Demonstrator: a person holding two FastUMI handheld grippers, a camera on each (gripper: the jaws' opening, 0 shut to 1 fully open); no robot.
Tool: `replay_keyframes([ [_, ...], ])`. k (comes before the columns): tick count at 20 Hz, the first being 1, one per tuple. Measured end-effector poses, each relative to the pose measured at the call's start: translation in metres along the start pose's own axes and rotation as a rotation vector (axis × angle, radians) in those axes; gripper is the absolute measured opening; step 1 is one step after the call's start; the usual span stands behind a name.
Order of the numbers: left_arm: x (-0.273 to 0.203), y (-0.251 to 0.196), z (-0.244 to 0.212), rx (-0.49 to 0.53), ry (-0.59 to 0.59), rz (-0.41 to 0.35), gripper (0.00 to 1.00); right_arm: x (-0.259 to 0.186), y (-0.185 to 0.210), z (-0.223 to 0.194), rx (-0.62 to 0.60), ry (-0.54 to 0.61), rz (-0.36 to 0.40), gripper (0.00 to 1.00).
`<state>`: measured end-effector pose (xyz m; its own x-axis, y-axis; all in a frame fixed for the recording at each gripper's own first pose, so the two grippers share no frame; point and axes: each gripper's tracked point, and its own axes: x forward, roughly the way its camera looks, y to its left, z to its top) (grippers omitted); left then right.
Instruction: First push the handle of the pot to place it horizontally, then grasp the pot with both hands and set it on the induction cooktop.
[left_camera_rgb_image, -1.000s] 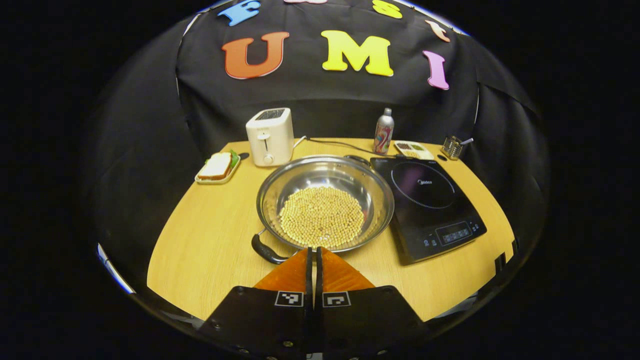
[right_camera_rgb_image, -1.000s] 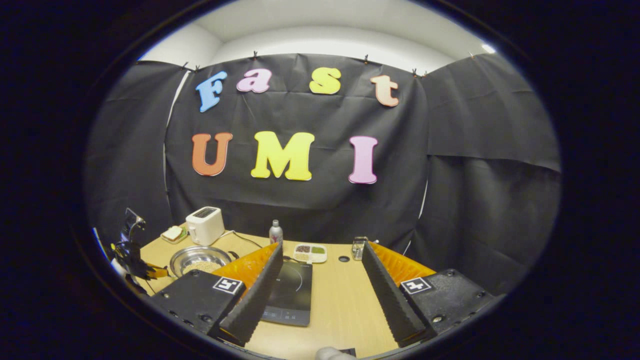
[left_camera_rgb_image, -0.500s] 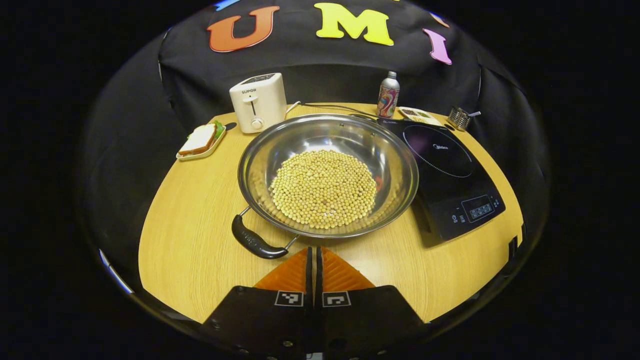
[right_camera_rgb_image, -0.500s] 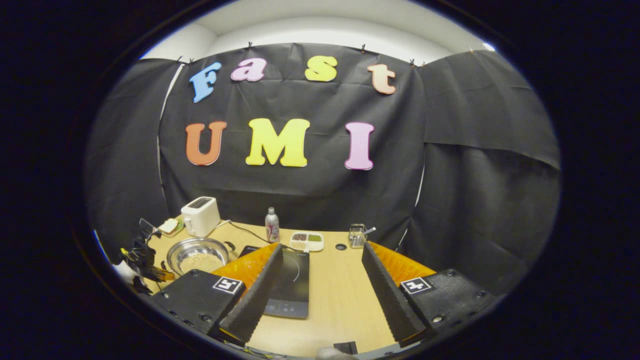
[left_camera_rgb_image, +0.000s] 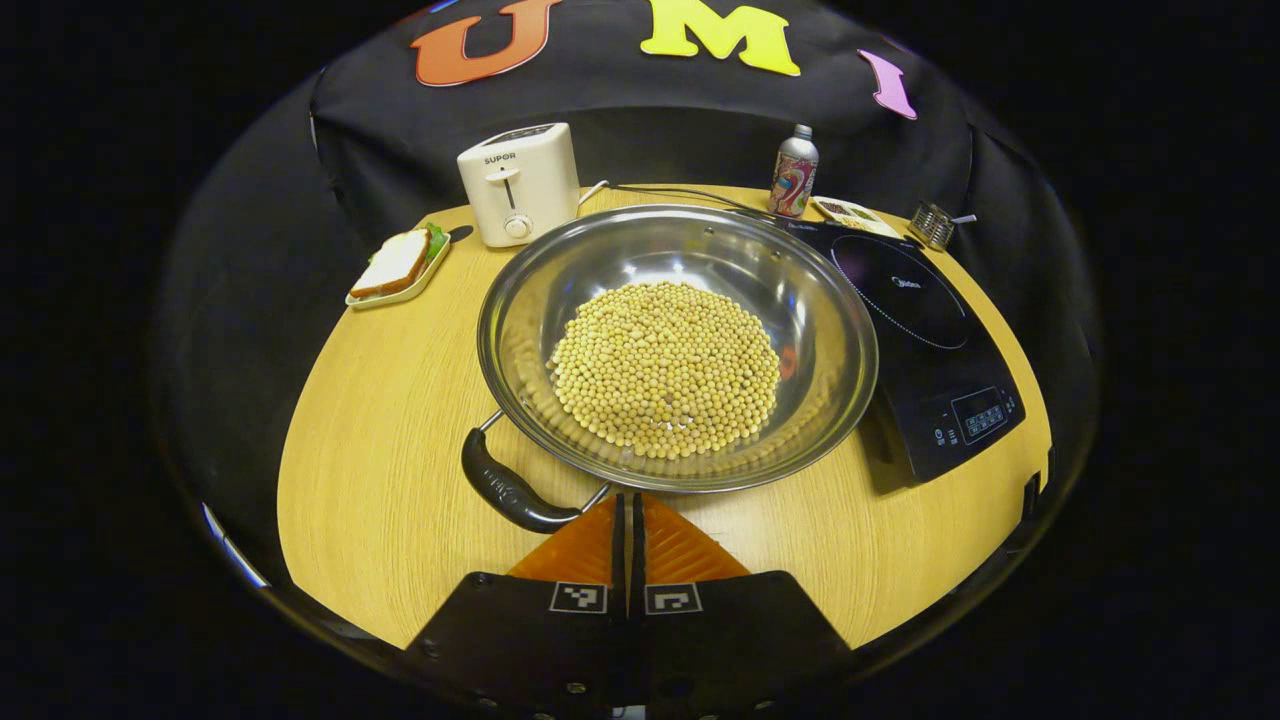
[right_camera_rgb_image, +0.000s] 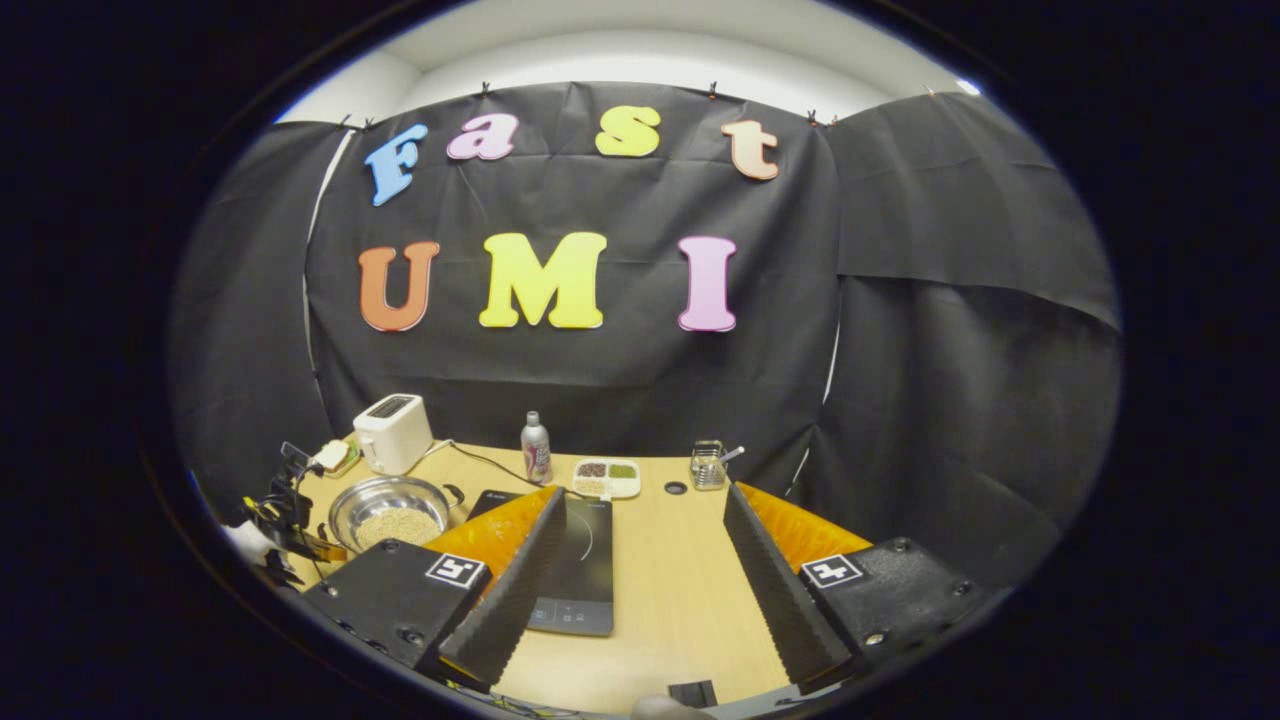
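Observation:
A wide steel pot (left_camera_rgb_image: 820, 300) full of pale beans sits mid-table, touching the left side of the black induction cooktop (left_camera_rgb_image: 925, 330). Its black near handle (left_camera_rgb_image: 505, 490) points toward the front left. My left gripper (left_camera_rgb_image: 628, 500) is shut, its tips just right of that handle and close to the pot's near rim. In the right gripper view the pot (right_camera_rgb_image: 388, 505) lies far left and the cooktop (right_camera_rgb_image: 585, 560) shows between and behind the fingers. My right gripper (right_camera_rgb_image: 640, 505) hangs open above the table, nothing between its fingers. The left gripper (right_camera_rgb_image: 285, 525) appears at the far left.
A white toaster (left_camera_rgb_image: 518, 182) and a sandwich on a small tray (left_camera_rgb_image: 395, 268) stand at the back left. A can (left_camera_rgb_image: 793, 170), a divided snack dish (left_camera_rgb_image: 850, 210) and a small metal holder (left_camera_rgb_image: 935, 224) line the back right. A cable runs behind the pot.
My left gripper has moved forward, so the pot looms larger and its handle is nearer the tips. The right gripper's view has drifted slightly, still open.

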<state>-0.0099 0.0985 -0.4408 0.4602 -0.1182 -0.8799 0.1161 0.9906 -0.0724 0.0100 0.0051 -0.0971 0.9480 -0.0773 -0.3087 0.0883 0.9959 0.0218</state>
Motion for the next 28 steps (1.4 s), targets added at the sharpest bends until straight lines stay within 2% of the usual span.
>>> replay_keyframes([
  [1,0.0,0.002,0.0,-0.002,0.004,0.005,0.0,0.0,-0.001,0.0,-0.002,0.002,-0.002,0.99],
  [2,0.001,0.005,0.001,-0.003,0.009,0.012,0.1,0.002,-0.003,-0.003,-0.002,0.006,-0.004,0.99],
  [3,0.001,0.008,0.001,-0.002,0.013,0.019,0.11,0.003,-0.005,-0.003,0.001,0.012,-0.006,0.99],
  [4,0.002,0.011,0.003,-0.003,0.012,0.024,0.11,0.003,-0.006,-0.005,0.007,0.015,-0.007,0.99],
  [5,0.003,0.015,0.003,-0.006,0.016,0.03,0.0,0.004,-0.007,-0.004,0.013,0.016,-0.009,0.99],
  [6,0.006,0.019,0.004,-0.011,0.017,0.035,0.0,0.005,-0.008,-0.005,0.019,0.016,-0.01,0.99],
  [7,0.006,0.022,0.006,-0.014,0.016,0.04,0.1,0.006,-0.01,-0.005,0.021,0.018,-0.013,0.99],
  [8,0.007,0.026,0.007,-0.016,0.021,0.046,0.0,0.006,-0.011,-0.005,0.021,0.018,-0.015,1.0],
  [9,0.008,0.029,0.009,-0.017,0.02,0.052,0.1,0.006,-0.011,-0.004,0.02,0.019,-0.016,1.0],
  [10,0.009,0.033,0.01,-0.021,0.021,0.057,0.0,0.007,-0.012,-0.005,0.017,0.02,-0.018,1.0],
  [11,0.01,0.037,0.011,-0.023,0.023,0.062,0.0,0.007,-0.012,-0.005,0.016,0.02,-0.019,0.99],
  [12,0.01,0.041,0.013,-0.024,0.022,0.066,0.1,0.007,-0.013,-0.006,0.017,0.023,-0.019,0.99],
  [17,0.012,0.051,0.017,-0.024,0.024,0.081,0.1,0.01,-0.015,-0.005,0.017,0.025,-0.024,0.99],
  [18,0.013,0.053,0.018,-0.026,0.024,0.084,0.0,0.009,-0.014,-0.005,0.017,0.027,-0.023,0.99],
  [23,0.018,0.065,0.02,-0.051,0.025,0.095,0.0,0.009,-0.011,-0.005,0.009,0.032,-0.017,1.0],
  [24,0.019,0.068,0.021,-0.053,0.026,0.099,0.1,0.009,-0.01,-0.005,0.007,0.032,-0.017,1.0],
  [25,0.02,0.07,0.022,-0.054,0.026,0.102,0.1,0.009,-0.011,-0.004,0.005,0.032,-0.019,1.0],
  [26,0.021,0.072,0.023,-0.055,0.025,0.105,0.0,0.009,-0.011,-0.005,0.003,0.032,-0.019,0.99],
  [28,0.024,0.077,0.025,-0.06,0.026,0.111,0.0,0.009,-0.012,-0.006,0.0,0.035,-0.024,0.99],
])
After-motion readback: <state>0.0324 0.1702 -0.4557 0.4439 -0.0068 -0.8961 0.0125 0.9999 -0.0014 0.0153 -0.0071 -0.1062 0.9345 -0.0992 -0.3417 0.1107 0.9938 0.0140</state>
